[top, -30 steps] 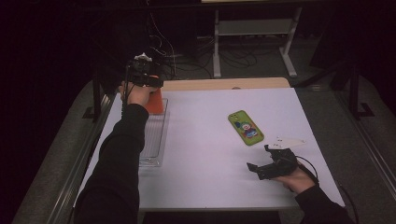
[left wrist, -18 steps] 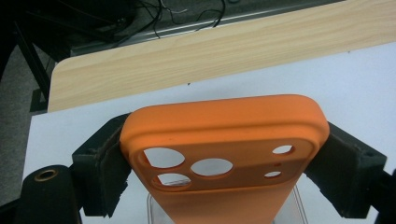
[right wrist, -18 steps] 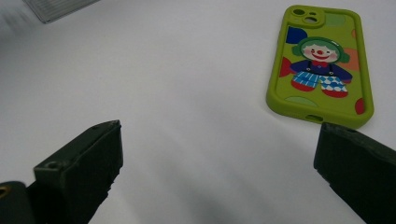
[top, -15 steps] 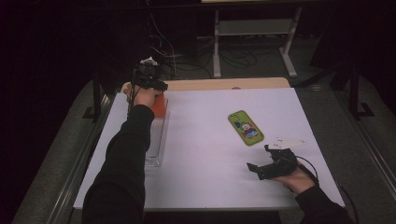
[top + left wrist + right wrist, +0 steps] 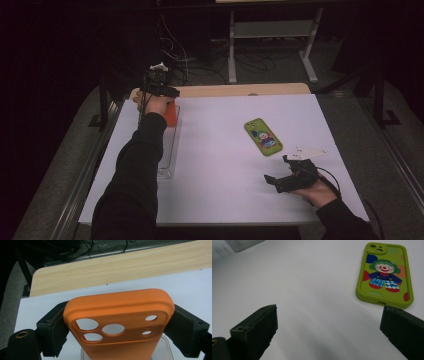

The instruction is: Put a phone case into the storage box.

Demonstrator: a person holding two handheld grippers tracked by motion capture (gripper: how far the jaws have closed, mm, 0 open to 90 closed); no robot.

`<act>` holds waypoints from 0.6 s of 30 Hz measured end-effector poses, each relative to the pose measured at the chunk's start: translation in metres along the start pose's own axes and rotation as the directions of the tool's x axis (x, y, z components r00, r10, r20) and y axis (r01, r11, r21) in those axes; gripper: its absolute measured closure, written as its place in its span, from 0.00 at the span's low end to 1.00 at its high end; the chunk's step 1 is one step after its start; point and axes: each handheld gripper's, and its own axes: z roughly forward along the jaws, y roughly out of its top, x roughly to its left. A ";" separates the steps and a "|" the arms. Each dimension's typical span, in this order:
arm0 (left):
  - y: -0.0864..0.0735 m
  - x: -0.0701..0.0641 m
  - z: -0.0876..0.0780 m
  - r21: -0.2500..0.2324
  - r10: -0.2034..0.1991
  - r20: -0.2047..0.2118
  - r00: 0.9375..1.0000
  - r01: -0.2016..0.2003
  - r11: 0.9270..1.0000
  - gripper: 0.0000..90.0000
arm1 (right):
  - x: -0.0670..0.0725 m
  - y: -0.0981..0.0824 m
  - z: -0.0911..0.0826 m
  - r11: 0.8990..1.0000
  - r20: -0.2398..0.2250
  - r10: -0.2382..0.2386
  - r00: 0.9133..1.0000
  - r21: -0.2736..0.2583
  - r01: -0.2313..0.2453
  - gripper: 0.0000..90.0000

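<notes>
An orange phone case (image 5: 117, 315) with camera cut-outs stands between the jaws of my left gripper (image 5: 120, 325). Both pads still touch its sides, though the jaws have just been opening. In the high view the left gripper (image 5: 162, 92) is at the far left of the table, with the orange case (image 5: 171, 116) at the far end of a clear tray (image 5: 169, 150). A green phone case (image 5: 263, 137) with a clown picture lies flat right of centre. My right gripper (image 5: 272, 181) rests near the front right, open and holding nothing, aimed towards the green case (image 5: 385, 275).
The white table top (image 5: 220, 190) ends at a wooden strip (image 5: 240, 90) along its far edge. Beyond it are cables and a metal stand on a dark floor. A corner of the clear tray (image 5: 244, 243) appears at the top left of the right gripper view.
My left hand has shifted slightly to the right with the orange case between its jaws. The right hand and the green case have stayed put.
</notes>
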 end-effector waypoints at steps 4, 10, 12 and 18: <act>-0.001 -0.001 0.001 -0.011 0.016 -0.003 1.000 -0.016 1.000 0.14 | 0.000 0.000 0.000 1.000 -0.004 0.001 1.000 -0.003 -0.001 0.01; -0.001 0.000 0.003 -0.017 0.005 -0.001 1.000 -0.005 1.000 0.13 | 0.000 0.000 0.000 1.000 -0.006 0.002 1.000 -0.003 -0.002 0.01; -0.001 0.001 0.003 -0.022 0.000 -0.002 1.000 0.000 1.000 0.12 | 0.000 0.000 0.000 1.000 -0.007 0.004 1.000 -0.004 -0.004 0.01; -0.002 0.003 0.004 -0.017 -0.009 0.006 1.000 0.009 1.000 0.03 | 0.000 0.000 0.000 1.000 -0.007 0.003 1.000 -0.001 -0.003 0.01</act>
